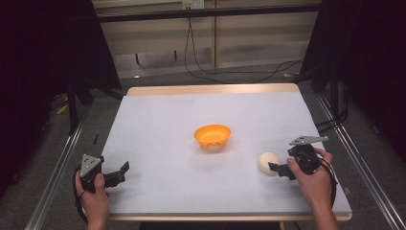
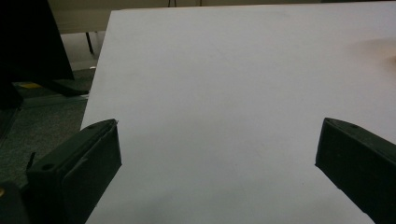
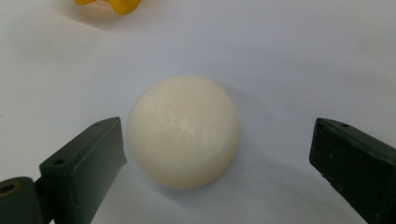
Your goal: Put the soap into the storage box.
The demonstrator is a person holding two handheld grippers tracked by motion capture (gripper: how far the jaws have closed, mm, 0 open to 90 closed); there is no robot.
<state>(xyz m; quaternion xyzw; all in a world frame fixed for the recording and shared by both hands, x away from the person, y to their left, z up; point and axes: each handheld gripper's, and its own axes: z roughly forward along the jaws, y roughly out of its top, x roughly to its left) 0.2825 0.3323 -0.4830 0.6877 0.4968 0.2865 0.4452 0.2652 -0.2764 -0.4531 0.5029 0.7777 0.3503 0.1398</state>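
Overhead, orange bowl sits mid-tabletop, cream dome right of it, just ahead of the right hand-held gripper. Left gripper view: left hand-held gripper jaws apart over bare white surface. Right gripper view: jaws apart either side of the dome, left jaw nearly touching.

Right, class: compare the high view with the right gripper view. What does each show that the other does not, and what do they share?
High view alone: the left gripper at the near left of the table, both hands, the whole orange bowl. Right gripper view alone: the glossy top of the cream dome close up, lying between open jaws, the left jaw near it. Both share the dome, the white surface and part of the bowl.
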